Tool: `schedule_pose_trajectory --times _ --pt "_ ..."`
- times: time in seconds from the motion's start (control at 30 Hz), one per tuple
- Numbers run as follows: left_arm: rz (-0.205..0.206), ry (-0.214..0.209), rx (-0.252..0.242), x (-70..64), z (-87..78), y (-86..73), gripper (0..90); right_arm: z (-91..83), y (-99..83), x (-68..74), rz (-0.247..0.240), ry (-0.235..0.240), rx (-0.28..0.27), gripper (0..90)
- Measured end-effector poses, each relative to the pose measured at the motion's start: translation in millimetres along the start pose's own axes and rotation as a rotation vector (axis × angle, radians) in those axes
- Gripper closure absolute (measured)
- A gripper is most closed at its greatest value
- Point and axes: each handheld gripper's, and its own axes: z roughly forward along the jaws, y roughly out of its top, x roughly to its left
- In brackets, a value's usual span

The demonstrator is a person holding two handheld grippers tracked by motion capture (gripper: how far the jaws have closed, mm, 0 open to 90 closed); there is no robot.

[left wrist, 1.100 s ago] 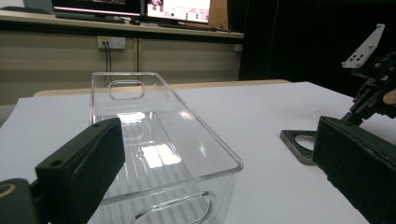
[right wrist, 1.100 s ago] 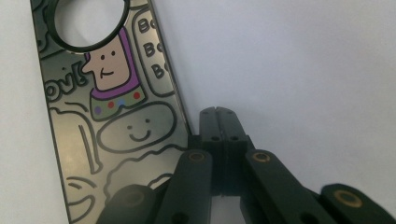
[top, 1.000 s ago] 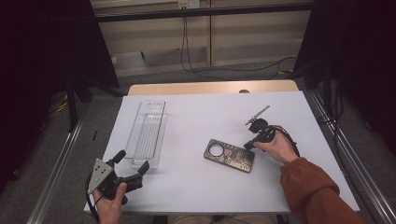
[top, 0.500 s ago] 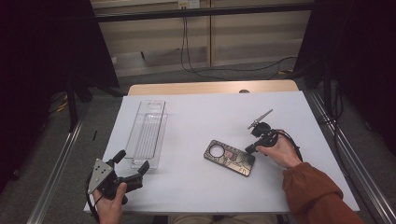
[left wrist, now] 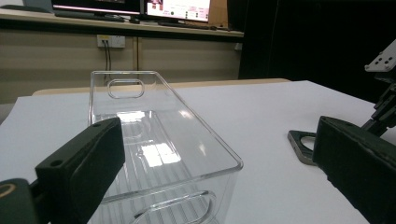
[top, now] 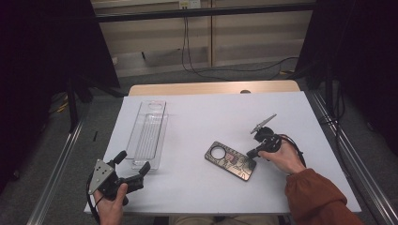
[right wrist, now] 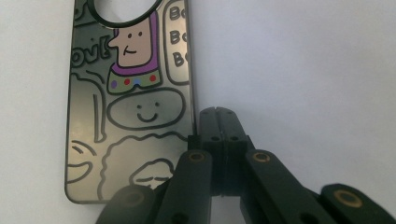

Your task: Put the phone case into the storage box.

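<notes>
Left gripper [top: 133, 165]: jaws spread wide, holding nothing, at the near left table edge just before the clear plastic tray [top: 149, 133]. Phone case [top: 231, 160]: flat on the white table [top: 206, 117], centre-right. Right gripper [top: 249, 153]: jaws pressed together, empty, tips beside the case's right edge.

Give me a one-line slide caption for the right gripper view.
Right gripper, jaws shut, beside the long edge of a cartoon-printed phone case on the white table.

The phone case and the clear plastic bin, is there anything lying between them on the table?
No. In the high view, only bare white table surface lies between the phone case and the clear bin.
</notes>
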Motion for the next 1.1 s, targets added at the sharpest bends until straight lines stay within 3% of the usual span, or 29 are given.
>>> schedule_pose_trajectory --times 0.7,1.1 --pt "-0.001 -0.001 -0.001 -0.2 0.2 0.1 2.7 -0.3 -6.1 10.2 -0.007 0.026 0.000 90.0" --pt "0.001 -0.005 -0.001 -0.1 -0.1 0.2 2.7 -4.5 -8.3 6.0 0.005 0.045 -0.061 87.4"
